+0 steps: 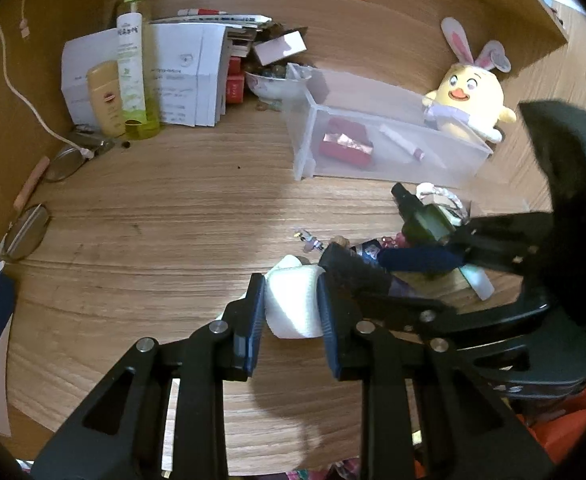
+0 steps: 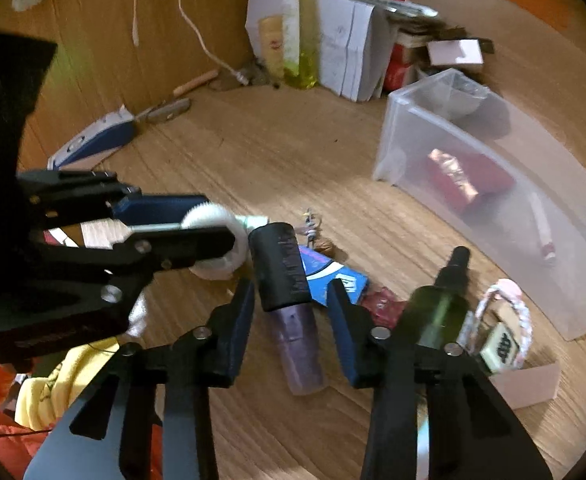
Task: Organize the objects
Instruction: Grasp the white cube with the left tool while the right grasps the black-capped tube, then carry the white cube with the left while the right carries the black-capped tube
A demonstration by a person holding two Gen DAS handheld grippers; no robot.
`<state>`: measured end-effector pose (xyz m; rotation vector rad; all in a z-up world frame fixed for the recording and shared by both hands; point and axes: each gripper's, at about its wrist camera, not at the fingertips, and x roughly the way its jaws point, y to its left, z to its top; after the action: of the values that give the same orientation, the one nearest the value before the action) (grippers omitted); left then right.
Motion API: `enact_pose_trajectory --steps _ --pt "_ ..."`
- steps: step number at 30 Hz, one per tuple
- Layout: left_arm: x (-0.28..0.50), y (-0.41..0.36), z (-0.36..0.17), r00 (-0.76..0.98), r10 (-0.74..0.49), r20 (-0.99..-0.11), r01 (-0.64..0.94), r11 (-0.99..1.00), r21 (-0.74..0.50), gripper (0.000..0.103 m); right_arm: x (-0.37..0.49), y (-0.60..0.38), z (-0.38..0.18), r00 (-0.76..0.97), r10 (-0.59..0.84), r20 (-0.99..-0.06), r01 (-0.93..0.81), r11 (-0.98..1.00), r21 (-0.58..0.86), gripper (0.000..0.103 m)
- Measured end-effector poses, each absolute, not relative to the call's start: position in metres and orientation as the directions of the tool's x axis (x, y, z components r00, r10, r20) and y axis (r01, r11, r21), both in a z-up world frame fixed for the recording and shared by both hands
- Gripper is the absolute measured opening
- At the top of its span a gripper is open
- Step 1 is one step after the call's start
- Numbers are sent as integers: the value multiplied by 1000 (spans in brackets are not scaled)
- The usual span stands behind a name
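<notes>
box (image 1: 347,142) in bin (image 1: 393,168), plush (image 1: 469,96) behind

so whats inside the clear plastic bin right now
Inside the clear plastic bin lie a red box with a shiny front and a slim white tube with a red tip. Its frosted walls blur the far end, so anything there is hidden.

You're over a wood-grain bench (image 1: 153,240), its brown back panel (image 1: 53,20) at upper left, warm light pooling mid-frame.
</notes>
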<state>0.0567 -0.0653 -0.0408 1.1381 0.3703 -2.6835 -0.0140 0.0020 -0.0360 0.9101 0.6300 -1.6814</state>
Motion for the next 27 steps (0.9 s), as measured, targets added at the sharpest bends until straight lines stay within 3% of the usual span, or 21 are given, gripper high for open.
enact_pose_trajectory --steps 4,27 --pt "59 -67 -36 -693 -99 -714 284 -948 -144 26 -13 -1 -38 -143 -555 -820 957 -288 28 25" --pt "17 -70 13 -748 -146 -648 287 -951 -116 26 -70 65 22 -286 -681 -674 879 -467 99 24"
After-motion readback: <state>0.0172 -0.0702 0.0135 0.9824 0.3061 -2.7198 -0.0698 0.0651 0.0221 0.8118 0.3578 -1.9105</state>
